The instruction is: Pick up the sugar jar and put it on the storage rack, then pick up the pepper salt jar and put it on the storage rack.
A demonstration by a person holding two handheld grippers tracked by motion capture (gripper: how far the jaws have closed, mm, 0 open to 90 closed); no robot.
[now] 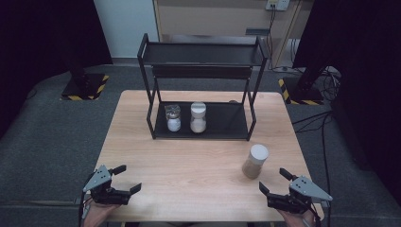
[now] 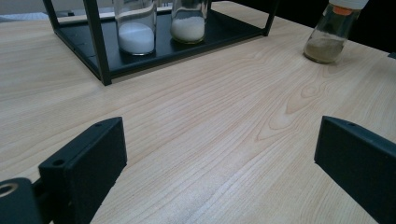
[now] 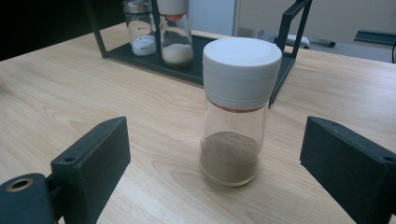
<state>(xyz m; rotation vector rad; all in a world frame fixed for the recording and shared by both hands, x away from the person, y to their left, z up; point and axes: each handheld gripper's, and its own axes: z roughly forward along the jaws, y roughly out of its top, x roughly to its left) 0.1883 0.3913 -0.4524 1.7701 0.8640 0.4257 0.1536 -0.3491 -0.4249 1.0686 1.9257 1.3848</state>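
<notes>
A glass jar (image 1: 255, 161) with a white lid and brown powder stands on the wooden table (image 1: 189, 161), right of centre. My right gripper (image 1: 272, 179) is open just short of it; in the right gripper view the jar (image 3: 236, 112) stands upright ahead of the wide-apart jaws of the gripper (image 3: 215, 135). A black two-shelf rack (image 1: 227, 125) stands at the table's back. Its lower shelf holds a small jar of white powder (image 1: 173, 118) and a taller white-lidded jar (image 1: 198, 117). My left gripper (image 1: 131, 178) is open near the front left edge, holding nothing (image 2: 219, 154).
The rack's upper shelf (image 1: 203, 54) is bare. Its front posts (image 2: 98, 42) stand between the left gripper and the two jars. Grey floor surrounds the table, with striped stand bases (image 1: 85, 87) at the back corners and cables (image 1: 321, 118) at the right.
</notes>
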